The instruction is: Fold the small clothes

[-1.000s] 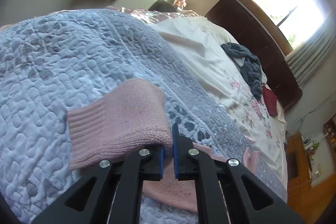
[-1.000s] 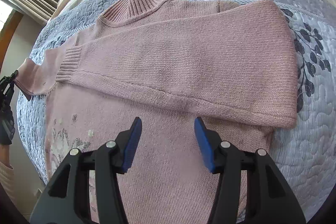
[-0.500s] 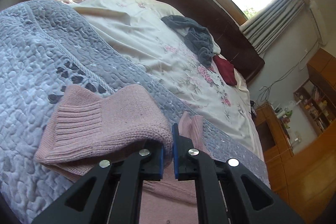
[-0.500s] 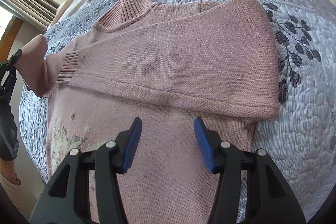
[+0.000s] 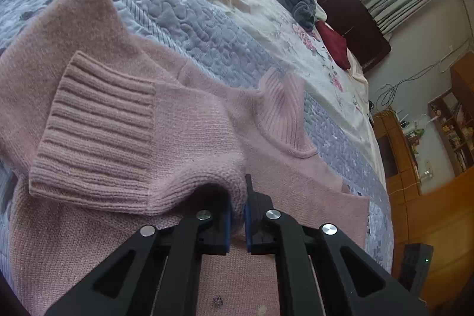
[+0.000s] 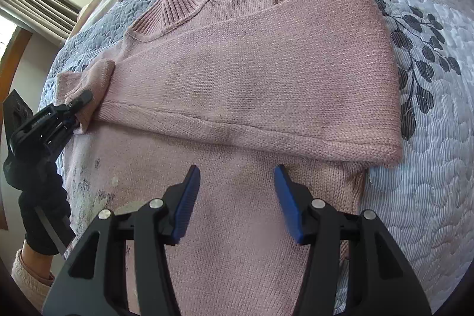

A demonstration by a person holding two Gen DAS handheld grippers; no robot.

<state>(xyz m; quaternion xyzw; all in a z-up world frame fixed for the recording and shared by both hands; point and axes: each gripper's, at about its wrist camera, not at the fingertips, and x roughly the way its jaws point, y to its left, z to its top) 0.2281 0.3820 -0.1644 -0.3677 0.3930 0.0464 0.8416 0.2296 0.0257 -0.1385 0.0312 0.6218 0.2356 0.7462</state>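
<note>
On the bed's quilt (image 6: 429, 197) lay the sweater (image 6: 251, 73), one sleeve folded across its chest. Left tool (image 5: 237, 215) pinched the other sleeve (image 5: 97, 135); pad contact hidden by knit. Right tool (image 6: 237, 197) hovered spread above the body; hem cut off.

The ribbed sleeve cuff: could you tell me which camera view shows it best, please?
The left wrist view: the ribbed cuff fills its left side, just beyond the left gripper pinching the sleeve. In the right wrist view that sleeve end is a small fold at the far left, its ribbing not discernible.
</note>
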